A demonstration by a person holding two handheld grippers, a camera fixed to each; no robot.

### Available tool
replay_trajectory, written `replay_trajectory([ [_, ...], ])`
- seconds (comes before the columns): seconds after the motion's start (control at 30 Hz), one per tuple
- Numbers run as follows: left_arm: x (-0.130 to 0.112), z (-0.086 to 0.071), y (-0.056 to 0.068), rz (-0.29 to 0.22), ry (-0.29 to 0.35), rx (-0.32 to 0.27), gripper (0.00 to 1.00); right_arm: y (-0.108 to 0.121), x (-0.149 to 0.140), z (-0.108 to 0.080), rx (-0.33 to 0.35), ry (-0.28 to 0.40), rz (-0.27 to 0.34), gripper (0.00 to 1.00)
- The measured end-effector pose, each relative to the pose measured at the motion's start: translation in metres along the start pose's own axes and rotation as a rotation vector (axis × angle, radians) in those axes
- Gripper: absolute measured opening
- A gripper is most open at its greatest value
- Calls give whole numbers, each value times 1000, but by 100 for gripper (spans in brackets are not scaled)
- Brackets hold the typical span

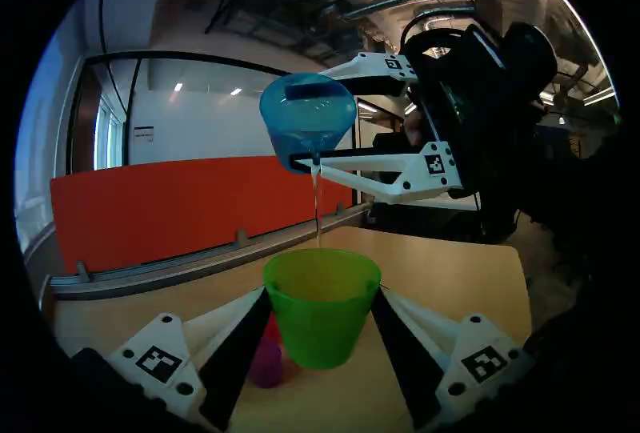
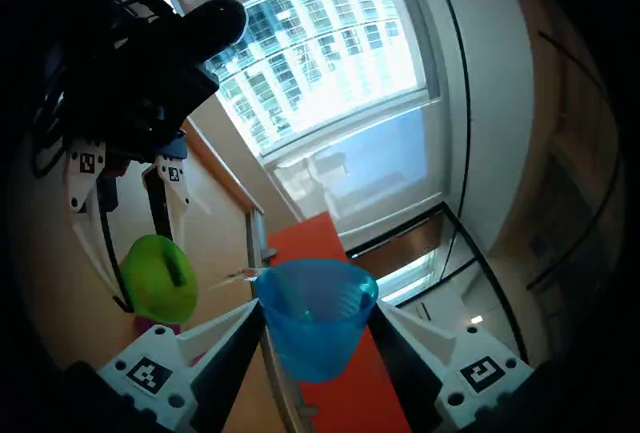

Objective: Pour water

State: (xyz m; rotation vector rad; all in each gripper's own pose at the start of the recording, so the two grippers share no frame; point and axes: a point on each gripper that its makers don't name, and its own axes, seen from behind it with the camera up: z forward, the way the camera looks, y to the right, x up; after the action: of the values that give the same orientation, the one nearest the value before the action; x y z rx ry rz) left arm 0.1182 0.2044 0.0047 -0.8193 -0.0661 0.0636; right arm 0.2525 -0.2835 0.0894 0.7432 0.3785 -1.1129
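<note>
The left tongs (image 1: 320,309) are closed on a green cup (image 1: 322,333), one finger pressed to each side of its wall just under the rim. The cup stands upright with its mouth open to the ceiling. I cannot tell whether its base rests on the worktop (image 1: 456,273) or hangs a little above it.

The right tongs (image 2: 318,313) grip a blue cup (image 2: 316,333) in the same way, a finger against each flank. From the left gripper view this cup is held up above the green one, well apart from it and tipped over, so that its lip points down. A thin stream of water (image 1: 316,209) falls from that lip straight into the green cup's mouth.

A small purple cup (image 1: 268,362) sits on the pale wooden worktop just beside the green cup, on the side of the left finger and partly hidden behind it.

Along the worktop's far edge runs a grey rail with a long orange panel (image 1: 176,201) behind it. In the right gripper view a large bright window (image 2: 336,57) rises beyond that panel.
</note>
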Motion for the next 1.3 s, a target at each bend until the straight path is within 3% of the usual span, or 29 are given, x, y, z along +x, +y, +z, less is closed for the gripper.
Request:
replay_trajectory([
  [1.3, -1, 5, 4, 0, -2, -11, 85, 12, -4, -2, -40, -2, -149, 88],
])
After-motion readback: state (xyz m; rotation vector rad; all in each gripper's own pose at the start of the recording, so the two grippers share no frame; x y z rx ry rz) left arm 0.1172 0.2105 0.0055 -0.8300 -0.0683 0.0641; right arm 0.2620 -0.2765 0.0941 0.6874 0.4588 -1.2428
